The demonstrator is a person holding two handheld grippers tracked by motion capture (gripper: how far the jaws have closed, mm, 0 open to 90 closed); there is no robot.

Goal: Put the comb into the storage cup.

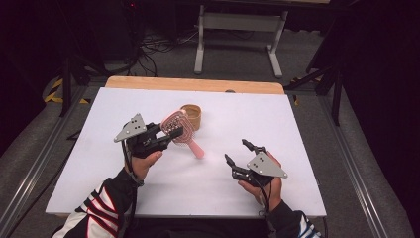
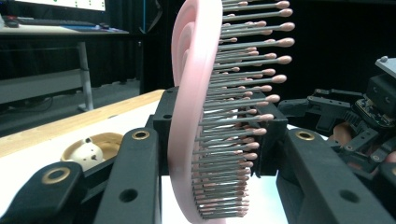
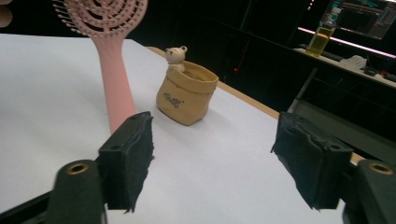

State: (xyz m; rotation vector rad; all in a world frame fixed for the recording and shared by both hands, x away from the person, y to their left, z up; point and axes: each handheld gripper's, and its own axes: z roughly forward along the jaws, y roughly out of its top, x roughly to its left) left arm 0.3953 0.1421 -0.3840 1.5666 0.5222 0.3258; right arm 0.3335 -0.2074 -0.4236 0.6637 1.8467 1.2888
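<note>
A pink hairbrush point(image 1: 179, 130) is held off the white table, its round bristled head point(image 2: 219, 112) clamped between the jaws of my left gripper point(image 1: 171, 135). Its handle point(image 3: 114, 79) slants down toward the table's middle. Just behind the brush stands a small tan pouch-shaped pot point(image 1: 191, 116) with a little bear figure point(image 3: 175, 56) at its rim. My right gripper point(image 1: 239, 151) hovers at the right front of the table, open with nothing between its pads, pointing toward the brush and the pot point(image 3: 187, 93).
The white table point(image 1: 297, 129) has a wooden strip point(image 1: 193, 84) along its far edge. A pale desk frame point(image 1: 237, 34) stands on the floor beyond it. Dark stands and cables surround the table.
</note>
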